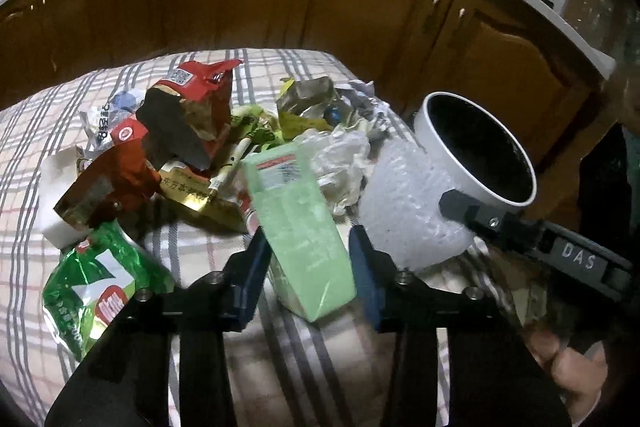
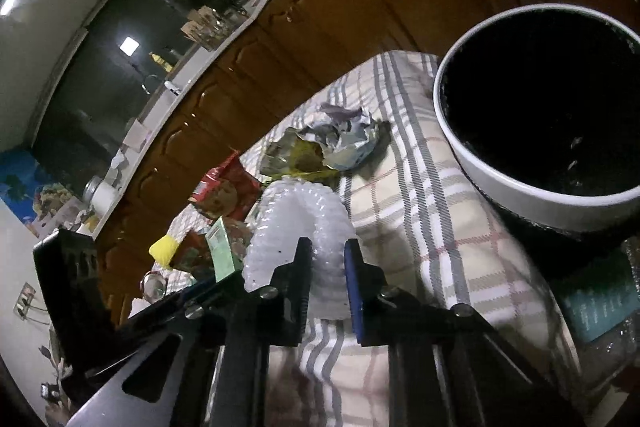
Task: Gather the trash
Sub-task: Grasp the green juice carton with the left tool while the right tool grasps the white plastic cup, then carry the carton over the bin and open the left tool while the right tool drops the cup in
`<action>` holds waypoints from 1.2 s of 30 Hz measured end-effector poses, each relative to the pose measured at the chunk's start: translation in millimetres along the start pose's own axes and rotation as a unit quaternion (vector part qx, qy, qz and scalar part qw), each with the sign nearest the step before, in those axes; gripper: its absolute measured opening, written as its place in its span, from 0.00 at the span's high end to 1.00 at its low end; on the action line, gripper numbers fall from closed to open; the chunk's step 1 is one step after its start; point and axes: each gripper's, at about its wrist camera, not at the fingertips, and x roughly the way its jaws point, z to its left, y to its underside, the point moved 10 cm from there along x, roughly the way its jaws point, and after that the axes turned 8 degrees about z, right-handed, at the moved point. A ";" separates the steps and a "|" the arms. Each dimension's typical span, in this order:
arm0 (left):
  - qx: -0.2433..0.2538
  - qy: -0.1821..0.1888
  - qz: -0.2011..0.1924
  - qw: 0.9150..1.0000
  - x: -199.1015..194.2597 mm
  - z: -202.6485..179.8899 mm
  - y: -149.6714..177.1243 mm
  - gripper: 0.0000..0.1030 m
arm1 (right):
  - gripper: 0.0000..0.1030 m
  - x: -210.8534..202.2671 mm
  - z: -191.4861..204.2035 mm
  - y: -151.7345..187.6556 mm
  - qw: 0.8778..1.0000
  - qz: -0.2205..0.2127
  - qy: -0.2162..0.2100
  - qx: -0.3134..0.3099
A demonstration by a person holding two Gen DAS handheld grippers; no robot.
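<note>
Trash is heaped on the checked tablecloth: a green foil bag far left, red wrappers behind it. The left gripper is mostly closed, pads pressing either side of a pale green box lifted off the pile's near edge. Right of that, the right gripper is pinched nearly closed on white bubble wrap. The bin sits far right, mouth open, handy for dropping both, I'd guess.
</note>
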 end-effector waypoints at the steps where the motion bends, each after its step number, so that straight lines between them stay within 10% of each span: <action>1: 0.000 0.003 -0.001 1.000 -2.7 0.1 1.7 0.65 | 0.85 -4.1 1.3 0.0 1.000 -0.005 0.000 -0.003; 16: 0.058 0.061 -0.029 0.996 -35.0 -68.3 -20.1 0.67 | 0.85 -87.2 -22.6 -23.8 0.995 -0.090 0.039 -0.007; 36: 0.134 0.134 0.012 0.982 20.3 -190.3 -78.2 0.68 | 0.85 -131.3 -99.7 -73.7 0.983 -0.129 0.127 0.015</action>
